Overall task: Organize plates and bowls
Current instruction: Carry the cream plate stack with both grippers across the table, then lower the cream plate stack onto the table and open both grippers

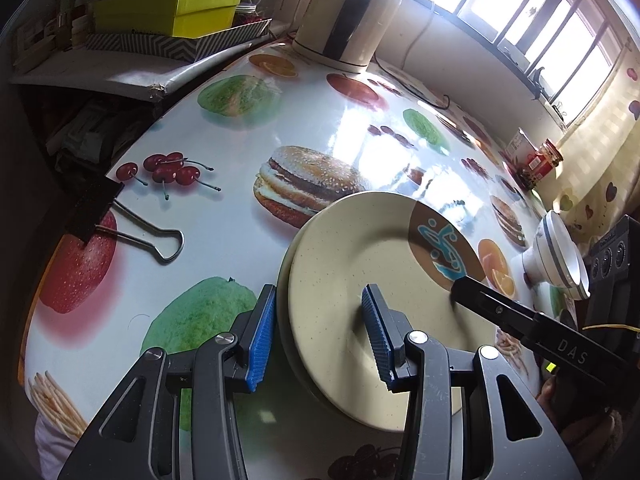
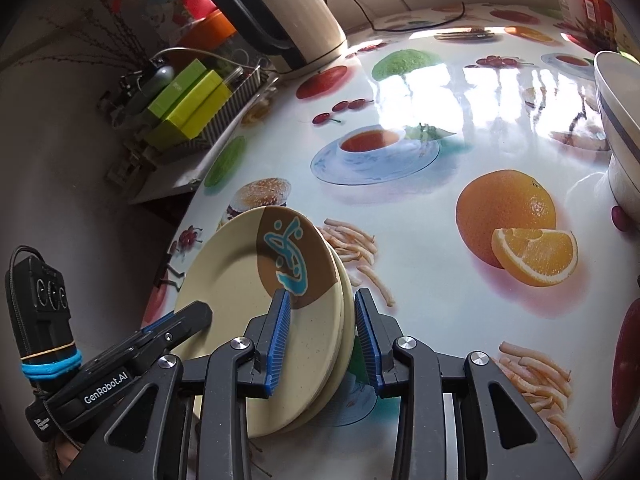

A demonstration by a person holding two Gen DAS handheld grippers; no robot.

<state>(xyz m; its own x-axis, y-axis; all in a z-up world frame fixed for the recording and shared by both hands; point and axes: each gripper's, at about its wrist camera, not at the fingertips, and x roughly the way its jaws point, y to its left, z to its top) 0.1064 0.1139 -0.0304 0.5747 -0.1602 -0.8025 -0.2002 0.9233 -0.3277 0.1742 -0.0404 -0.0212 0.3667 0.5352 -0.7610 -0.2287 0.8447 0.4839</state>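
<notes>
A stack of cream plates [image 1: 348, 280], the top one with a brown patch and a blue figure, lies on the fruit-print table [image 1: 224, 240]. My left gripper [image 1: 318, 336] is open, its blue pads on either side of the stack's left rim. My right gripper [image 2: 322, 340] is open too, its pads on either side of the plates' [image 2: 240, 284] right rim, one finger over the top plate. Each gripper shows in the other's view. A white bowl with grey stripes [image 1: 560, 260] stands to the right, also at the right wrist view's edge [image 2: 620, 120].
An electric kettle [image 2: 288, 20] with its cord stands at the table's back. Green boxes [image 1: 180, 12] sit on a side shelf to the left. A black binder clip [image 1: 120, 220] grips the table's left edge. Red jars [image 1: 540, 156] stand by the window.
</notes>
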